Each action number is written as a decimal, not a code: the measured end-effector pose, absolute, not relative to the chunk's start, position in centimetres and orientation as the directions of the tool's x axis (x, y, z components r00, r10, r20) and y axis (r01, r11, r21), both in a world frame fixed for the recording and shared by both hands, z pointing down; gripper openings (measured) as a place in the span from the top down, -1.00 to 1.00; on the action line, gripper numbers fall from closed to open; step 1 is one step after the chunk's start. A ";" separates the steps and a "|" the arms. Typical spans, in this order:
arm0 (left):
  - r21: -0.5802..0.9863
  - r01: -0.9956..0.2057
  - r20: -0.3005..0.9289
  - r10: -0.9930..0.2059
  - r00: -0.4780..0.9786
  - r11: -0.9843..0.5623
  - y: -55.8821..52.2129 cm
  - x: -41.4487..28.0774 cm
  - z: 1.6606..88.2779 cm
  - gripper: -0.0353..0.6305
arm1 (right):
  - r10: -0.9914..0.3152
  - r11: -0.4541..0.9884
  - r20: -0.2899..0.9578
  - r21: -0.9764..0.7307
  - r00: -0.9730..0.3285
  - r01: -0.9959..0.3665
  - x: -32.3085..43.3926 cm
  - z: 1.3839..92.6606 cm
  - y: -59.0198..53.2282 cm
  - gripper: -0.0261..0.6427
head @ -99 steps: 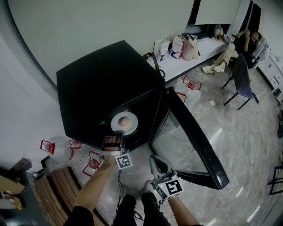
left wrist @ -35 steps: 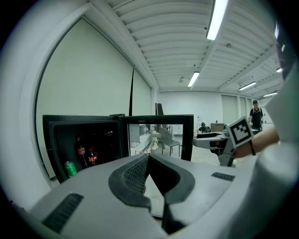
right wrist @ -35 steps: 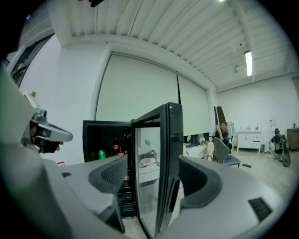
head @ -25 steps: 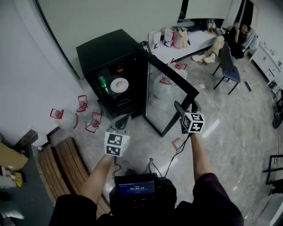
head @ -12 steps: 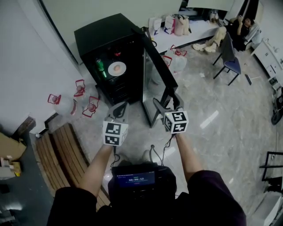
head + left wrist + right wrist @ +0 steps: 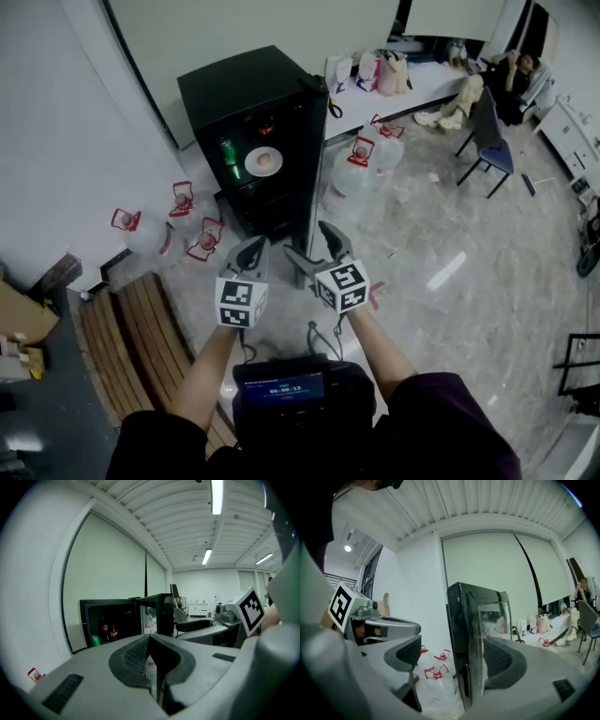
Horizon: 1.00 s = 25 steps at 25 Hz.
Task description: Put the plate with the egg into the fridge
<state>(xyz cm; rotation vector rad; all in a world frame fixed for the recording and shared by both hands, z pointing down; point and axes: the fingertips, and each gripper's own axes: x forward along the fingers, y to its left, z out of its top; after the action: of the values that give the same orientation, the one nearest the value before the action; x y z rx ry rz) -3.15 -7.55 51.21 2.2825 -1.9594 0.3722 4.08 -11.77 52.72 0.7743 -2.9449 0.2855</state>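
Observation:
The black fridge (image 6: 248,80) stands by the wall, its glass door (image 6: 315,164) partly open and edge-on to me. Inside, a white plate (image 6: 263,161) with the egg (image 6: 266,160) rests on a shelf beside a green can (image 6: 228,152). My right gripper (image 6: 305,238) is open at the door's lower free edge; in the right gripper view the door edge (image 6: 468,639) stands between its jaws, which do not press on it. My left gripper (image 6: 251,248) is shut and empty, well short of the fridge. In the left gripper view it (image 6: 152,663) points at the fridge (image 6: 117,620).
Water jugs with red handles lie on the floor left of the fridge (image 6: 178,230) and to its right (image 6: 361,155). A wooden bench (image 6: 122,347) is at my left. A white table with bags (image 6: 394,80), a chair (image 6: 492,141) and a seated person (image 6: 487,84) are at the far right.
The door has swung from wide open at the right towards the fridge. My right gripper moved left along with its edge. The left gripper shifted a little and stays shut.

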 end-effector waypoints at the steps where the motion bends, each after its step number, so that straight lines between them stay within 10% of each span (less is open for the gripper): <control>1: -0.073 -0.985 0.251 -0.958 0.136 -0.159 -7.4 -3.6 51.1 0.87 | -0.462 0.863 0.121 -0.168 -0.878 -0.477 3.4 52.6 -11.3 -0.35; 9: -0.048 -0.985 0.213 -0.965 0.154 -0.167 -7.3 -5.1 50.2 0.87 | -0.433 0.890 0.061 -0.132 -0.899 -0.437 0.6 50.4 -10.3 0.87; 25: -0.039 -0.981 0.169 -0.969 0.180 -0.189 -8.3 -4.7 49.3 0.87 | -0.404 0.911 0.045 -0.071 -0.914 -0.407 -0.5 48.4 -9.9 0.89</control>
<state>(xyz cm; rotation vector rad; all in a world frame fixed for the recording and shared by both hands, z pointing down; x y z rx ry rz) -4.66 -8.33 49.32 2.3522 -1.9480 0.2392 -0.49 -9.94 48.38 0.6456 -3.0420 0.1224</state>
